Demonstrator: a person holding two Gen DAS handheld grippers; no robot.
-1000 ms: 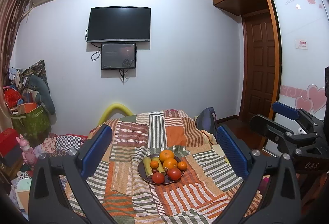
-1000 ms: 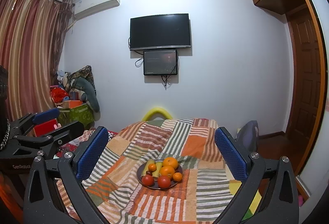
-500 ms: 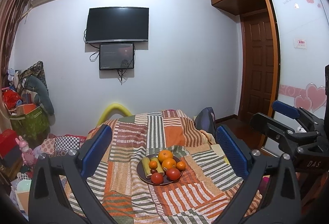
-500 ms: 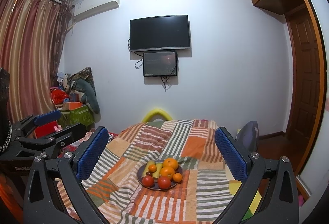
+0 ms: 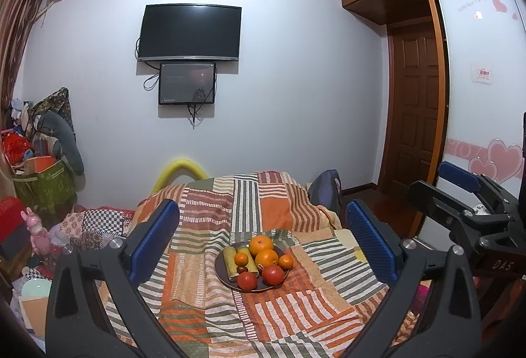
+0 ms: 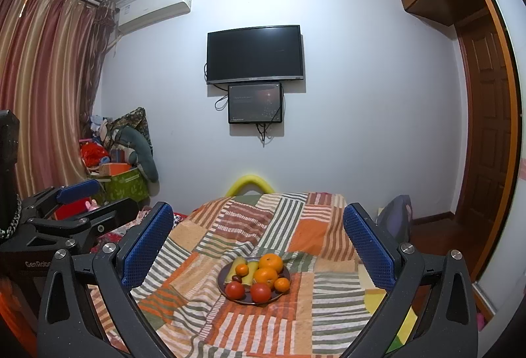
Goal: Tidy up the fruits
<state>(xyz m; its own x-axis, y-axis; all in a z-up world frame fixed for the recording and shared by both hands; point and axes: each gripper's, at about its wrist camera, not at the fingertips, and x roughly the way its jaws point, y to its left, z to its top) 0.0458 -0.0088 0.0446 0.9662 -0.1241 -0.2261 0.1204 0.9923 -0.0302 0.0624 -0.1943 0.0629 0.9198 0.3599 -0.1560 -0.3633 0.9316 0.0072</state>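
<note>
Partly hidden: plate (image 5: 221, 272) w/ fruit.

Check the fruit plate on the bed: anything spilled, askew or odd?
Nothing stands out. The fruit sits piled on the dark plate, none spilled onto the striped quilt. Both grippers' jaws are open and empty.

A home bedroom: quilt-covered bed (image 5: 250, 210), wall television (image 5: 190, 32), wardrobe (image 5: 476, 95), curtains (image 6: 42, 88).

Patchwork cloth bedspread (image 5: 250, 203); glossy fruit (image 5: 267, 257)
</note>
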